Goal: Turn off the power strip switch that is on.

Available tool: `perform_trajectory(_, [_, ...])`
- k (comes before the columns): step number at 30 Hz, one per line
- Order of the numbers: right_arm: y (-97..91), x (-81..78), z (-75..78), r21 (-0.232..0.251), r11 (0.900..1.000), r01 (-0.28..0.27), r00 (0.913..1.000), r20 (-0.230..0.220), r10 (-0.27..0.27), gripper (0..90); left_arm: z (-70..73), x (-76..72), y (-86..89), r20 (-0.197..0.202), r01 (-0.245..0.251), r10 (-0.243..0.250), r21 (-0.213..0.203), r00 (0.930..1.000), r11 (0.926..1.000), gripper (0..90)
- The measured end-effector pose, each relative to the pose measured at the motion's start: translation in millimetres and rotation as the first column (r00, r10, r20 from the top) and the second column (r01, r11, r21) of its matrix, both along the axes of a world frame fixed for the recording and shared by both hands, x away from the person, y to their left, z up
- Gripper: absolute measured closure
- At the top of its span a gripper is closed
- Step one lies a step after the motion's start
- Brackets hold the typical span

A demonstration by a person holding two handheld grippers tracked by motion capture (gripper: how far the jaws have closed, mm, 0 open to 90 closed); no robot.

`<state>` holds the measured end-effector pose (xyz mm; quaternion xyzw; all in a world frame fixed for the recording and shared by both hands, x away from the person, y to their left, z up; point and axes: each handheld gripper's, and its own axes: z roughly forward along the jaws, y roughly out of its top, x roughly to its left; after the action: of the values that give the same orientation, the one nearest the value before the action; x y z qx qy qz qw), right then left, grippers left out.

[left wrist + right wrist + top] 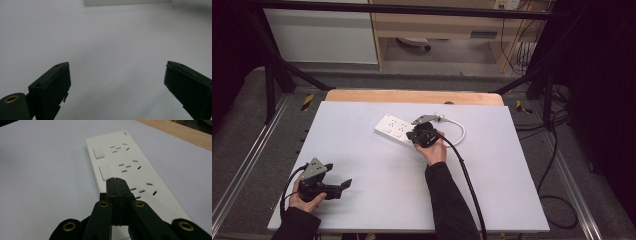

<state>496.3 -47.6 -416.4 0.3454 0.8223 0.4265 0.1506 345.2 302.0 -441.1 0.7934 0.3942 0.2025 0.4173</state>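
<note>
- The right gripper (117, 185) has its jaws pressed together with nothing between them, tips over the near end of the white power strip (130, 167).
- The power strip lies flat near the middle of the worktop (362, 165).
- The left gripper (117, 82) rests near the worktop's front left corner, jaws wide apart and empty.

My closed right gripper (116, 182) covers the power strip (130, 167) beneath its tips — whether it touches a switch there I cannot tell. Ahead of my left gripper (117, 80), a pale slab (127, 2) — blurred, cut off by the top edge.
</note>
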Motion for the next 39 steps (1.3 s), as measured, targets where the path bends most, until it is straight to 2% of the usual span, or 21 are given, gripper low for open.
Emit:
perform_trajectory(4, [-10.8,-4.9,7.3,0.029,0.9996,0.005,0.9999,-0.012,-0.005,80.2,-0.3,0.1,-0.6,-0.002,0.0,0.0,0.002,1.0,1.0,6.7])
perform_trajectory(5, [-14.2,-6.4,8.5,0.034,0.9994,0.009,0.9998,-0.016,-0.009,75.4,-0.5,0.1,-0.8,-0.002,0.0,0.0,0.002,1.0,1.0,6.7])
perform_trajectory(7, [-24.7,-10.9,11.4,0.016,0.9995,0.028,0.9993,-0.024,-0.028,63.7,-0.9,0.2,-1.3,-0.004,0.001,-0.001,0.002,1.0,1.0,6.7])
perform_trajectory(8, [-24.7,-10.9,11.4,0.016,0.9995,0.028,0.9993,-0.024,-0.028,63.7,-1.0,0.2,-1.5,-0.005,0.001,-0.001,0.003,1.0,1.0,6.7])
perform_trajectory(13, [-43.0,-19.5,17.0,0.019,0.9978,0.064,0.9978,-0.016,-0.064,41.1,-1.4,0.4,-1.4,-0.007,0.0,0.0,0.005,1.0,1.0,6.7])
perform_trajectory(16, [-53.2,-25.4,20.6,-0.005,0.9969,0.079,0.9968,-0.011,-0.079,28.8,-1.5,0.5,-1.6,-0.007,0.001,-0.001,0.006,1.0,1.0,6.7])
perform_trajectory(20, [-68.6,-35.1,24.8,0.011,0.9937,0.112,0.9934,-0.028,-0.111,15.7,-1.7,0.5,-1.6,-0.007,-0.001,0.001,0.008,1.0,1.0,6.6])
perform_trajectory(23, [-81.8,-44.0,26.2,-0.004,0.9917,0.128,0.9911,-0.035,-0.129,10.2,-1.6,0.6,-1.8,-0.007,-0.001,0.001,0.008,1.0,1.0,6.6])
perform_trajectory(28, [-101.3,-57.3,25.1,-0.005,0.9909,0.135,0.9904,-0.031,-0.135,3.3,-2.3,0.7,-2.5,-0.008,0.001,-0.001,0.014,1.0,0.9999,6.5])
perform_trajectory(29, [-109.8,-62.8,23.9,-0.001,0.9909,0.135,0.9905,-0.026,-0.135,2.0,-2.4,0.8,-2.7,-0.009,0.001,-0.001,0.015,1.0,0.9999,6.5])
perform_trajectory(33, [-121.6,-71.5,20.8,-0.004,0.989,0.148,0.9888,-0.019,-0.148,1.9,-3.9,1.2,-3.7,-0.014,0.003,-0.003,0.024,0.9999,0.9997,6.4])
perform_trajectory(39, [-145.2,-89.5,10.5,-0.002,0.9923,0.124,0.9919,-0.027,-0.124,0.6,-4.6,1.1,-4.6,-0.017,0.006,-0.005,0.026,0.9998,0.9997,5.9])
